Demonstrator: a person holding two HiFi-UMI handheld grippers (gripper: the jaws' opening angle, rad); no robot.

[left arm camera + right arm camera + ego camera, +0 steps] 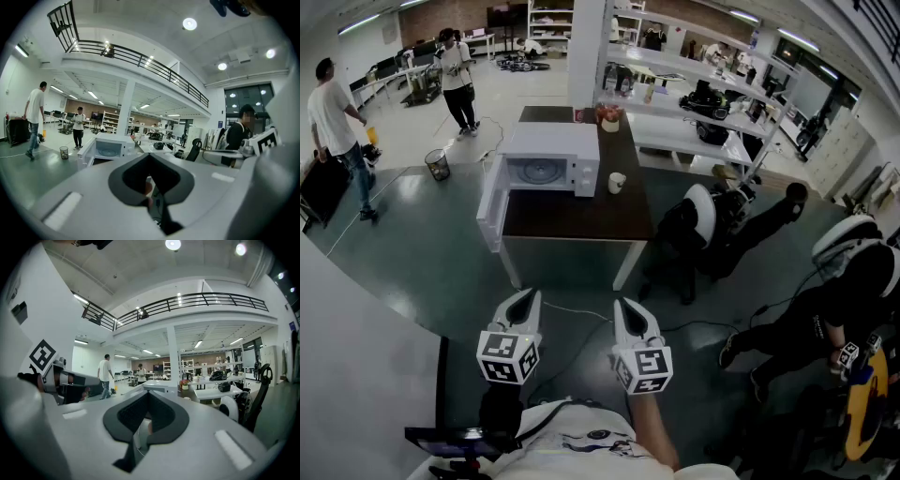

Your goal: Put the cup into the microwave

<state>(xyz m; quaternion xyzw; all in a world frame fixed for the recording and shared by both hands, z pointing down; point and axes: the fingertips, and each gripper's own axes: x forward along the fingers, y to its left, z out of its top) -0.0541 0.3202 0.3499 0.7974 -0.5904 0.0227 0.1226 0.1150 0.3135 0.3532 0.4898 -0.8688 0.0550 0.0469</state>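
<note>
Head view: dark table (581, 220) stands mid-floor, well ahead of the person. White microwave (553, 159) sits on its far-left part, with the door (492, 211) swung wide open to the left and the cavity and turntable exposed. Cup (617, 183), white, upright on the tabletop just beside the microwave's right side and apart from it (not inside). Small pot with red tops (608, 116) at the table's far end.

Left gripper (528, 298) and right gripper (623, 305) are held side by side low in the frame, close to the person's body, both pointing roughly toward the table and well apart from it. Marker cubes (508, 356) face the camera.

Left gripper view: left gripper (149, 157) has its dark pads meeting at the tips, nothing between them. The microwave (110, 147) shows beyond, door open.

Right gripper view: right gripper (147, 394) likewise has its tips together and nothing held; only floor shows through the slit lower down.

Surroundings: two people standing at far left, one in a white shirt (333, 122), another (457, 80) farther back. A wire bin (438, 165) sits on the floor between them and the table. A seated person in dark clothes (825, 319) is at right. White shelving (675, 84) runs behind the table.
</note>
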